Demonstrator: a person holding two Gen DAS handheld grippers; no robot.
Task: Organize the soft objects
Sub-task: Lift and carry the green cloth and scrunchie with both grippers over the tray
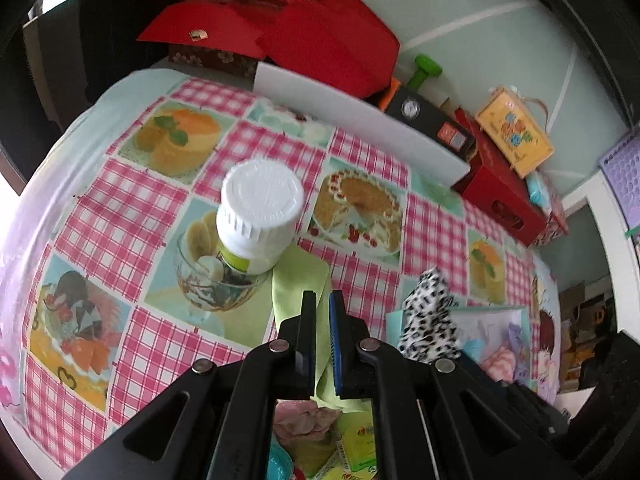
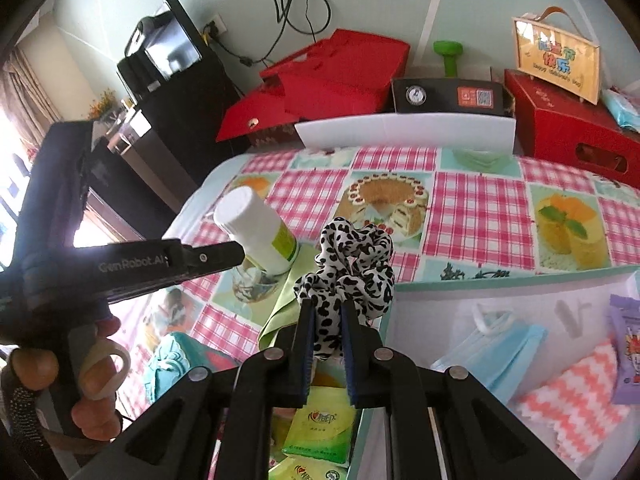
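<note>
Gripping soft things over the counter [image 1: 132, 216].
Right hand-held gripper [image 2: 326, 330] pinched a spotted scrunchie [image 2: 348, 268]; left hand-held gripper [image 1: 322, 322] clamped a green cloth [image 1: 298, 284] beside a white bottle [image 1: 258, 216].

One white bottle [image 2: 256, 228], one spotted scrunchie [image 2: 352, 268], one blue mask [image 2: 500, 350], one green dumbbell [image 2: 448, 54].

Scrunchie [image 2: 352, 268] blk/wht leopard spots. Cloth [image 1: 298, 288] lime grn. Bottle [image 1: 256, 216] wht w/ grn label. Table [image 2: 480, 208] cover pink/wht check w/ cake pics. Far boxes [image 2: 340, 76] red.
</note>
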